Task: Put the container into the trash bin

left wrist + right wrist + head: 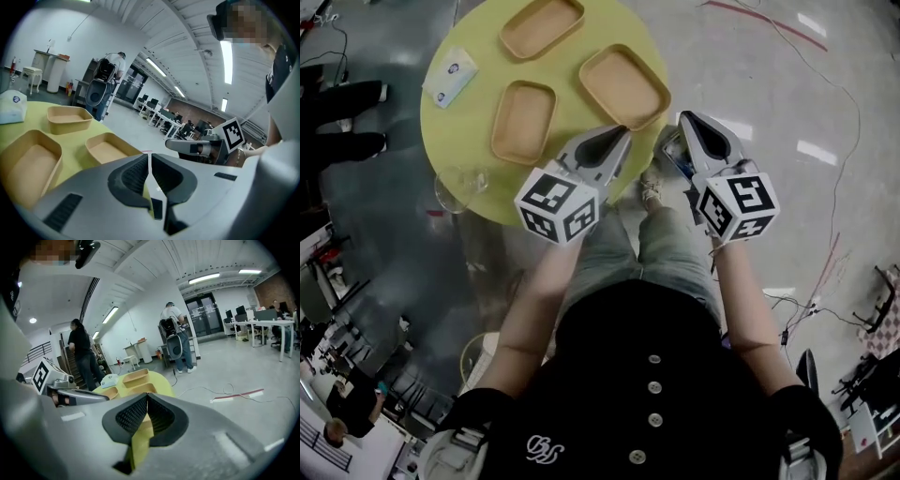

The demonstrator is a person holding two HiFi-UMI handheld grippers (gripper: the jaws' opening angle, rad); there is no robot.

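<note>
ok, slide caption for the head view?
Left claw and right claw, both shut and empty, by the edge of a round yellow table bearing three tan containers.

Table [473, 127] yellow-green; containers [523, 120] tan; floor [750, 75] grey; claw cubes [555, 206] black-white patterned.

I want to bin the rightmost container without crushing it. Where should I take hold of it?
Probably the near rim of the rightmost container, coming from the near side with the left gripper. It sits upright and open-topped, so one finger can slip inside its thin wall and one outside. The fingers are shut now and must open first.
</note>
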